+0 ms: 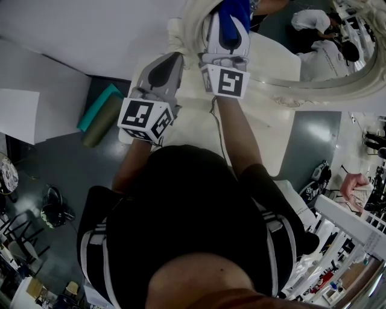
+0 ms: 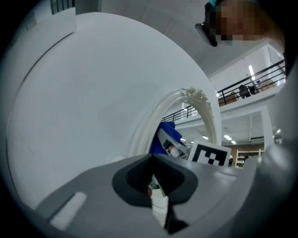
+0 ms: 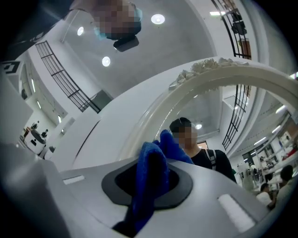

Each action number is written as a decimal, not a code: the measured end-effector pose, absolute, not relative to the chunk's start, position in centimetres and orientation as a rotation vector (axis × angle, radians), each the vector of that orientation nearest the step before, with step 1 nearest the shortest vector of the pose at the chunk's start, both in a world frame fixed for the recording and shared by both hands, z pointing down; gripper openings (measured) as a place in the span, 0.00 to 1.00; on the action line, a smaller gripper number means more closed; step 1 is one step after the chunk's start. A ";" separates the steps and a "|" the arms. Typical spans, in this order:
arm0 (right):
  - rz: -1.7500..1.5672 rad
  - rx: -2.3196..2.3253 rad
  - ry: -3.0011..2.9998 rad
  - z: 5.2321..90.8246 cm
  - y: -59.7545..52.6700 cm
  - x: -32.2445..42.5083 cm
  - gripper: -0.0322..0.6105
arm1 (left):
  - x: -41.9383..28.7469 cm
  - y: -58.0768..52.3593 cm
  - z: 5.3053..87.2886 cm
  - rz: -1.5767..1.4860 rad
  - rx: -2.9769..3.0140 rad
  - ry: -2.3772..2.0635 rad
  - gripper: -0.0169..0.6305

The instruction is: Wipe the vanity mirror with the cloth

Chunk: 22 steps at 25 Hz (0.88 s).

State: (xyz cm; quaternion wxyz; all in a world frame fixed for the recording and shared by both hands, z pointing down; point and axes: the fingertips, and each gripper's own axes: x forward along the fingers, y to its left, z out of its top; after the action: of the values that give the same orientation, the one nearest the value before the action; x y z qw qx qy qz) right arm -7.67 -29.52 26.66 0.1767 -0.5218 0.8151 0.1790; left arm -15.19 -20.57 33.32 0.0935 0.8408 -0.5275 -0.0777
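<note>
My right gripper (image 1: 229,30) is shut on a blue cloth (image 1: 233,11) and holds it up against the left inner edge of the vanity mirror's ornate white frame (image 1: 283,96). In the right gripper view the cloth (image 3: 163,146) bunches out between the jaws of that gripper (image 3: 151,181), just before the frame (image 3: 219,69) and the mirror glass (image 3: 219,121). My left gripper (image 1: 173,60) is lower and to the left, shut with nothing in it. The left gripper view looks past its gripper (image 2: 156,179) to the frame (image 2: 198,100), the cloth (image 2: 166,135) and the right gripper (image 2: 186,148).
The mirror stands on a white vanity table (image 1: 274,130) against a white wall (image 1: 90,30). A teal and an olive rolled mat (image 1: 99,111) lie on the dark floor to the left. A white railing (image 1: 356,235) runs at the lower right.
</note>
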 end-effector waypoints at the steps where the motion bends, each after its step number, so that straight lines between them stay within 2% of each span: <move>1: 0.481 -1.460 2.304 26.8 -29.5 -7.7 0.11 | -15.3 -20.5 33.3 -0.228 2.493 -1.569 0.04; 14: 0.166 -1.157 2.295 28.3 -29.4 -8.4 0.11 | -15.4 -19.0 33.4 -0.204 2.496 -1.575 0.04; 22: 0.249 -1.166 2.338 28.1 -27.0 -6.7 0.11 | -13.7 -17.6 33.5 -0.201 2.505 -1.579 0.04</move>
State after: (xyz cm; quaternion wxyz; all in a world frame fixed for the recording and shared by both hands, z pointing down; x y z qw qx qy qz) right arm -6.65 -26.96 28.14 0.2556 -0.4297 0.8612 0.0917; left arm -13.67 -17.55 33.52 0.0868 0.8408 -0.5300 -0.0675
